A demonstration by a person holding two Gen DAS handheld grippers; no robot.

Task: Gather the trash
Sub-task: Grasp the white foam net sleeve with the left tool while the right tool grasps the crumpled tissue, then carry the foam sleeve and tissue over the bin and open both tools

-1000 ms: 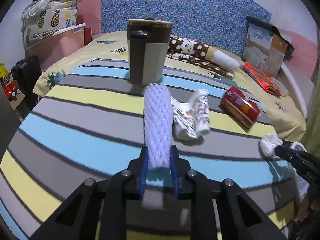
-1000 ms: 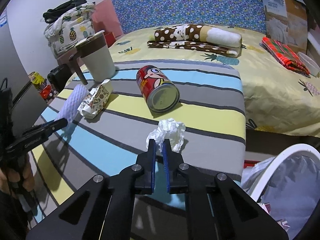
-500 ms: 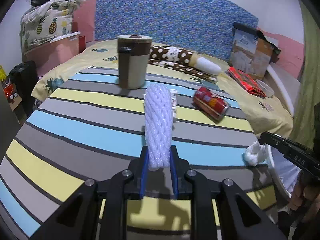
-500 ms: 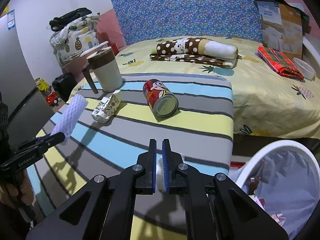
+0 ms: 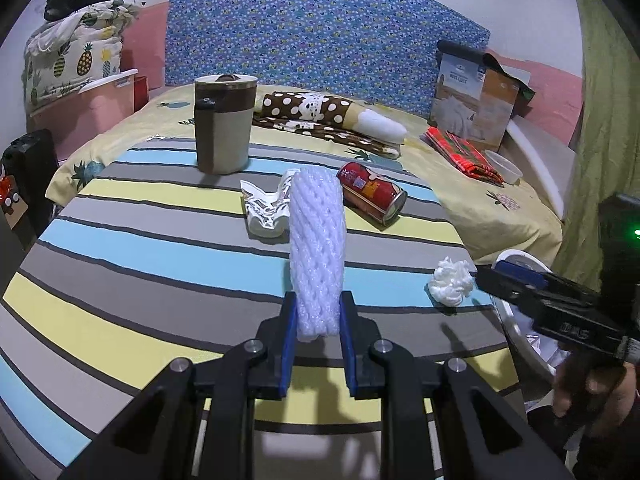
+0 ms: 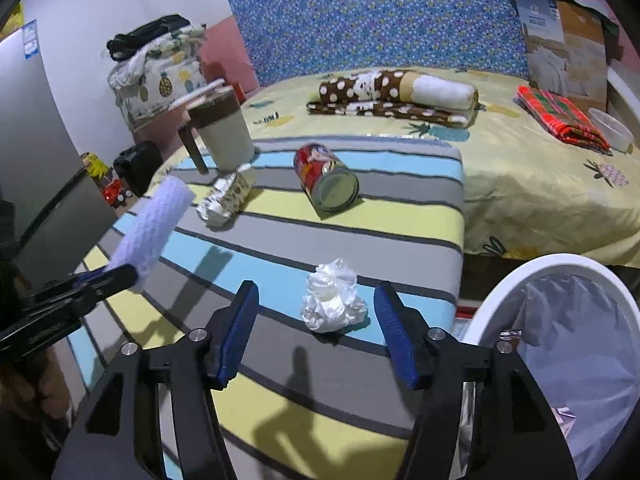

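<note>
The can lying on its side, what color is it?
The can is red with a cartoon print, clearest in the right wrist view.

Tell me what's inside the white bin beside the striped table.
The white bin has a translucent liner; a few scraps of paper show low down. The right hand-held gripper covers its near side, so the rest is hidden.

Blue floral headboard (image 5: 320,36) behind a pineapple-print yellow bed (image 6: 540,184).

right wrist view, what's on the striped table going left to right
foam net → crushed carton → red can; the tissue ball lies nearer, overlapping the can's span.
</note>
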